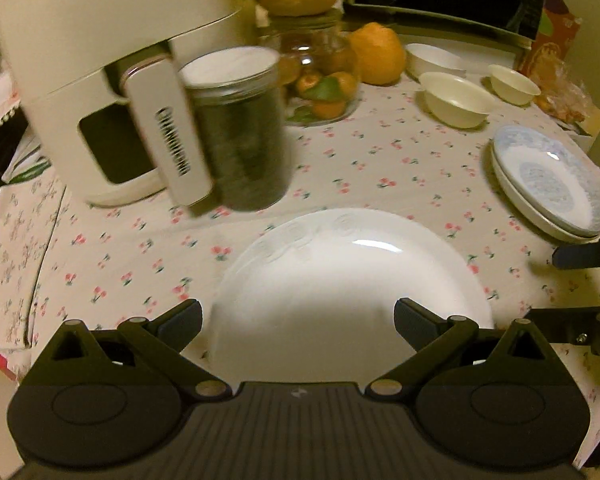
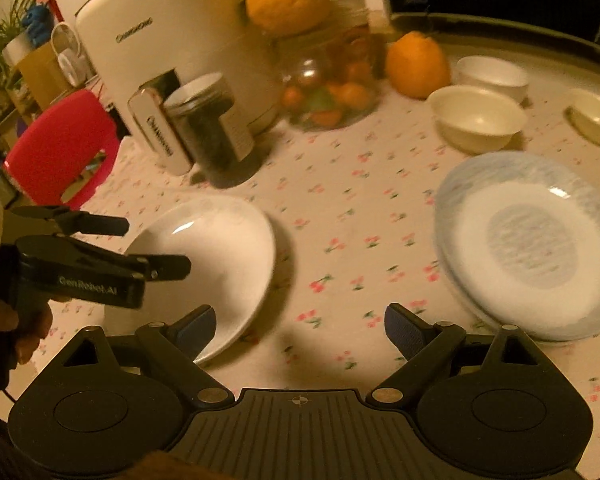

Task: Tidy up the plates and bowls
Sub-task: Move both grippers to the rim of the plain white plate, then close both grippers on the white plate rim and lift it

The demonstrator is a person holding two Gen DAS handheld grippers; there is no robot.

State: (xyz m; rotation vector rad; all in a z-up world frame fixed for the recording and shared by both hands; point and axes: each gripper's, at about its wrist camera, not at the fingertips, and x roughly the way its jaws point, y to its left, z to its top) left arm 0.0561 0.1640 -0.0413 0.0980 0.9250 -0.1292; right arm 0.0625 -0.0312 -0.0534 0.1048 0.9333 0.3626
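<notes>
Left gripper point(image 1: 298, 316) spread wide, nothing pinched; white plate point(image 1: 352, 280) lies directly under and ahead of it on the flowered tablecloth point(image 1: 380, 168). Right gripper point(image 2: 300, 326) also spread, empty, over bare cloth; blue-rimmed plates point(image 2: 528, 244), stacked, ahead to its right. Three bowls point(image 2: 476, 120) well beyond, near the far edge. Step looks like the approach to the white plate. Next move likely needs one finger slipped under the rim, then carrying it to the blue stack.
</notes>
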